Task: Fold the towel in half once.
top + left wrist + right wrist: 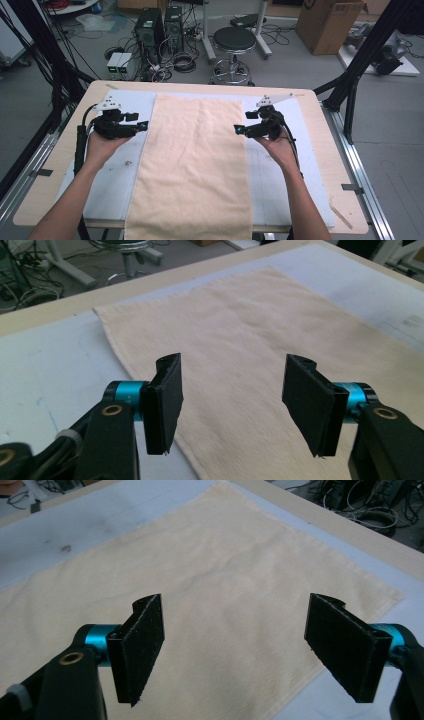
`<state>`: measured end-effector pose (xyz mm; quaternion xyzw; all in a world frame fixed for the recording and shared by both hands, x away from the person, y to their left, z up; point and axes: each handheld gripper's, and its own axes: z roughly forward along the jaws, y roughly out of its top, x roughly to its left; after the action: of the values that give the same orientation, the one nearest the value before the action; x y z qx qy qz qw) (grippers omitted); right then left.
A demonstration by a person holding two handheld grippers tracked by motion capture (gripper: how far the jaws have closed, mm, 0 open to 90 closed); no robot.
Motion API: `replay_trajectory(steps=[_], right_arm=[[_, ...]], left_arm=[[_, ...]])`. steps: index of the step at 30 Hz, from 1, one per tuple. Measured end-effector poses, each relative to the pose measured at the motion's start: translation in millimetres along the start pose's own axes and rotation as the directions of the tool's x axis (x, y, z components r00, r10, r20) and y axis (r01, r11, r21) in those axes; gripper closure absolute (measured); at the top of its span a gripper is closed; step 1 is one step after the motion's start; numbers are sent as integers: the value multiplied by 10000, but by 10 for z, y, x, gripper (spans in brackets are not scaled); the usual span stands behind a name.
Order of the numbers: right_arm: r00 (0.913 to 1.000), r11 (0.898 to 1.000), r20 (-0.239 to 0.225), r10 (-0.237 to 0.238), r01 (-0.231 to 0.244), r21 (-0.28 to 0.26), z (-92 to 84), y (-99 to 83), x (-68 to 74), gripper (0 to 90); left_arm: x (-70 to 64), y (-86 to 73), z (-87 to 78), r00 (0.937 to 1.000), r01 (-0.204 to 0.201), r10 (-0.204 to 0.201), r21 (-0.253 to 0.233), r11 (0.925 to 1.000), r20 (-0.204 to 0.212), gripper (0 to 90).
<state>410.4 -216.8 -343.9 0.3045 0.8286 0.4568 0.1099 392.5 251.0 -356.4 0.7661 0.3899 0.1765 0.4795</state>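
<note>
A pale peach towel [195, 160] lies flat down the middle of the table, its near end hanging over the front edge. My left gripper [144, 126] hovers beside the towel's left edge, jaws pointing right toward it. In the left gripper view the towel [250, 340] spreads out beyond the open left gripper [232, 402], with nothing between the pads. My right gripper [239, 130] hovers at the towel's right edge, pointing left. In the right gripper view the right gripper [247, 650] stands open above the towel [200, 570], holding nothing.
The towel rests on a light blue-white mat [110, 175] covering a wooden table [50, 175]. Beyond the far edge stand a black stool [234, 42], computer towers [150, 27] and cables on the floor. A cardboard box [327, 22] sits at back right.
</note>
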Motion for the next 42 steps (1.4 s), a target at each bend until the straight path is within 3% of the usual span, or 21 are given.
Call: replay_trajectory(steps=[6, 8, 11, 18, 27, 31, 39, 42], right_arm=[[9985, 9996, 477, 252, -258, 107, 170, 157, -213, 250], [9964, 9991, 755, 391, -401, 112, 244, 147, -277, 254], [9932, 9978, 999, 601, -627, 231, 356, 92, -359, 255], [9811, 9880, 1616, 1062, -1225, 946, 548, -58, -510, 287], [9697, 9762, 2079, 1282, -1604, 1459, 706, -245, -573, 385], [9621, 9646, 2047, 1803, -2137, 1548, 786, -399, -608, 397], [9612, 9622, 2013, 1889, -2221, 1578, 894, -443, -557, 418], [9593, 9659, 2178, 1800, -2142, 1453, 917, -473, -533, 423]], left_arm=[[97, 145, 200, 9987, 22, -31, -171, 9999, -501, 440], [135, 114, 283, 9979, 370, -384, -277, 9989, -525, 466], [204, 34, 417, 9946, 843, -833, 141, 9963, -615, 461], [262, -152, 627, 9871, 1349, -1292, 554, 9893, -949, 450], [273, -304, 751, 9804, 1704, -1579, 1052, 9797, -1180, 468], [230, -299, 781, 9829, 1466, -1340, 969, 9844, -1260, 482], [193, -358, 881, 9830, 1411, -1217, 1421, 9797, -1373, 497], [200, -389, 903, 9786, 1619, -1386, 1533, 9748, -1519, 490]])
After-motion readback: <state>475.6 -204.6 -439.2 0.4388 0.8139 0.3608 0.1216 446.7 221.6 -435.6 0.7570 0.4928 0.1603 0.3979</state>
